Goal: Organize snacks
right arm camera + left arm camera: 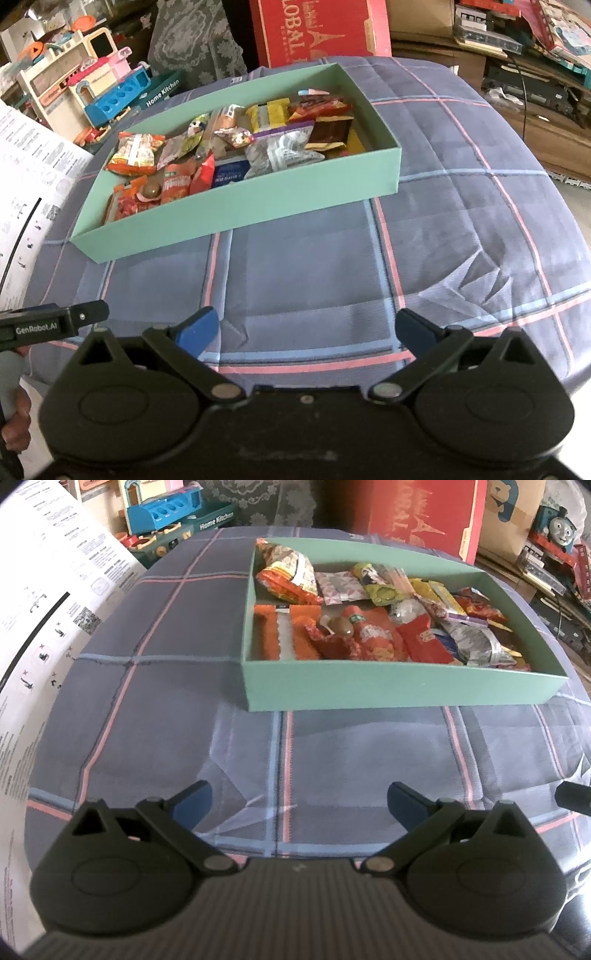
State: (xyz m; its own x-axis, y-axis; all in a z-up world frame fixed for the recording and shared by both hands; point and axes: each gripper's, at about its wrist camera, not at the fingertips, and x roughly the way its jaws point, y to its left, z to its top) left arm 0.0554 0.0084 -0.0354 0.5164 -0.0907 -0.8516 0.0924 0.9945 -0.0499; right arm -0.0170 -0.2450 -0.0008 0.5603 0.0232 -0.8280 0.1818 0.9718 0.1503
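A shallow green box [388, 686] [236, 210] sits on a blue plaid cloth [184, 709] [461, 229] and holds several snack packets: an orange chip bag [286, 574] [135, 153], a grey foil bag [476, 642] [280, 151], a brown chocolate egg [341, 626] [151, 190], and red, yellow and brown wrappers. My left gripper [299, 803] is open and empty, low over the cloth in front of the box. My right gripper [308, 328] is open and empty, also in front of the box. The left gripper's body [55, 323] shows at the left of the right wrist view.
A white printed sheet [33, 627] [26, 177] lies at the left. A red carton [417, 513] [317, 29], a toy kitchen set [166, 520] [92, 88] and a toy train [557, 524] stand behind the cloth-covered surface. Cluttered shelves [517, 40] are at the back right.
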